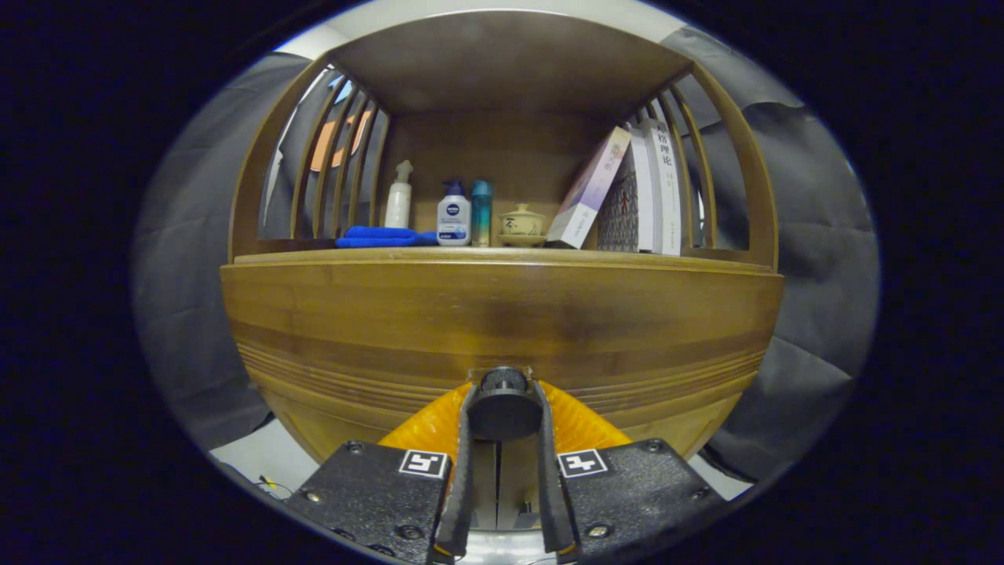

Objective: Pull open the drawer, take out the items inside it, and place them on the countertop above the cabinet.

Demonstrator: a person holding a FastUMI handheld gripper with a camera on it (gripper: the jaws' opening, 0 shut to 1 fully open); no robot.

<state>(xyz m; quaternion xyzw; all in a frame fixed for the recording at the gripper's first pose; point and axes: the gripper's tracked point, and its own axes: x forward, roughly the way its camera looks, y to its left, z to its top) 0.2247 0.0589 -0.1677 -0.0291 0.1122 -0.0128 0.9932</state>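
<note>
black and round, the drawer knob (503, 406) sat clamped between the two fingers (466, 463) of the gripper (503, 424), both pads pressing its sides. the drawer front (502, 329), banded wood, looked flush with the cabinet, so by my reading the pull had not yet begun and every item was still inside. above it the countertop (502, 256) already held a blue cloth (380, 236), three bottles (453, 213), a lidded cup (522, 224) and leaning books (627, 196).

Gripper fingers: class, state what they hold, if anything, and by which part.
The gripper is shut on the drawer knob, a dark round knob on the wooden drawer front, one finger pressing each side.
</note>
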